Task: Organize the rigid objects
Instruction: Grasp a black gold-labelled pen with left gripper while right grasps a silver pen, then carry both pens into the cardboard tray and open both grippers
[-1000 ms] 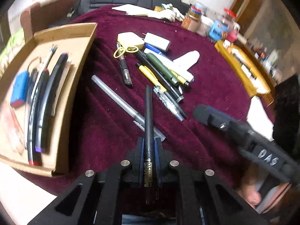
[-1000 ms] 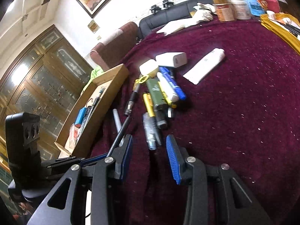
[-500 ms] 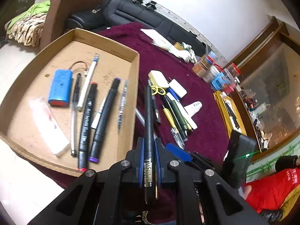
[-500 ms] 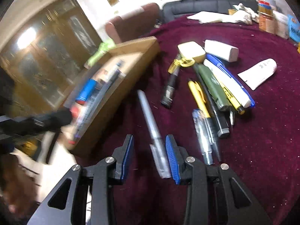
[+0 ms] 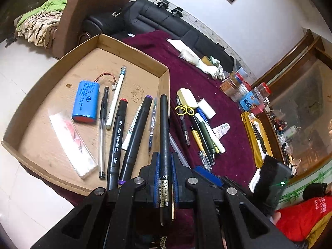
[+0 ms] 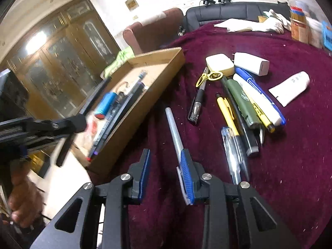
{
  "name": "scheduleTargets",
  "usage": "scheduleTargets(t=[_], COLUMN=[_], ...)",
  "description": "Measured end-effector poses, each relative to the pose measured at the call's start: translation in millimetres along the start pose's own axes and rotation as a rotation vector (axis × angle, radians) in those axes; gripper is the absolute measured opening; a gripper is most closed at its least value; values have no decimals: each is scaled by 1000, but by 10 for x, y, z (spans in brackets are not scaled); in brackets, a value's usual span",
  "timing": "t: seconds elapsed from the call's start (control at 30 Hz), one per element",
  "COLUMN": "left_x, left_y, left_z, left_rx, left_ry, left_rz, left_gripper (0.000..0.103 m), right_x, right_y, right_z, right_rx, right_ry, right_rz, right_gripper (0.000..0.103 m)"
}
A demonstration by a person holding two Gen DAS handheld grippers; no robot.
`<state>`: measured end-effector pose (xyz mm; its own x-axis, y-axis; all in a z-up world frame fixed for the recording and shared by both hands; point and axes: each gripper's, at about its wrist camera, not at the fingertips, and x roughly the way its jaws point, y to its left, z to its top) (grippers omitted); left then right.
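Cardboard tray [image 5: 62,66] far left already holds a blue battery pack [image 5: 85,101] and two black markers [image 5: 116,141]. Left gripper [image 5: 165,178] has swung from over the cloth to above the tray's right wall, jaws clamped on the black pen [image 5: 164,128], tip pointing along the row of markers. Means the carry is basically done; release comes next, I'd judge. Right gripper [image 6: 166,172] has dropped toward the silver pen [image 6: 173,128] on the maroon cloth [image 6: 290,166], jaws apart and empty; pen sits against the right pad, possibly just outside the gap, hard to tell. Remaining pen pile [image 6: 244,108] lies further right, untouched.
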<state>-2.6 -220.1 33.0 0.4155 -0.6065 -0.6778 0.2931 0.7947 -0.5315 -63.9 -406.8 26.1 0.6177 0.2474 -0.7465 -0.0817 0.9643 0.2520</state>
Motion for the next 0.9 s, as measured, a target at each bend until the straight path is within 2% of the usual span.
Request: scheduleTargets(t=[0.13,0.23,0.3,0.47,0.57,0.63,0.73,0.83,0.9], left_x=[-15,-20,-25,-43,-10,5,30,59,97], left_y=[17,31,46,80,80,86,140,171,178], left_z=[10,31,44,86,114,134,180,237,287], left_rx=[3,-7,-9,-13,-15,-10,-14,-7,2], left_ry=[1,-6,-6,-16,-18,-27,-30,-34,-39], left_rz=[12,14,17,31,44,60,94,118,136], left_gripper=[9,9,9,9,9,10,10,10,10], right_x=[181,274,283,190,187,159,5,-137,-205], right_y=[16,27,36,157,146,92,16,-20,-38], right_z=[69,143,150,-22,-16,29,96,160,229], right_rx=[-35,-50,-60,-194,-184,-150,-69,-3,54], right_ry=[66,94,107,94,83,57,-17,-83,-112], right_rz=[-15,-41,-71,-147,-161,-148,-75,-38,22], right_gripper=[30,25,13,11,9,9,9,9,9])
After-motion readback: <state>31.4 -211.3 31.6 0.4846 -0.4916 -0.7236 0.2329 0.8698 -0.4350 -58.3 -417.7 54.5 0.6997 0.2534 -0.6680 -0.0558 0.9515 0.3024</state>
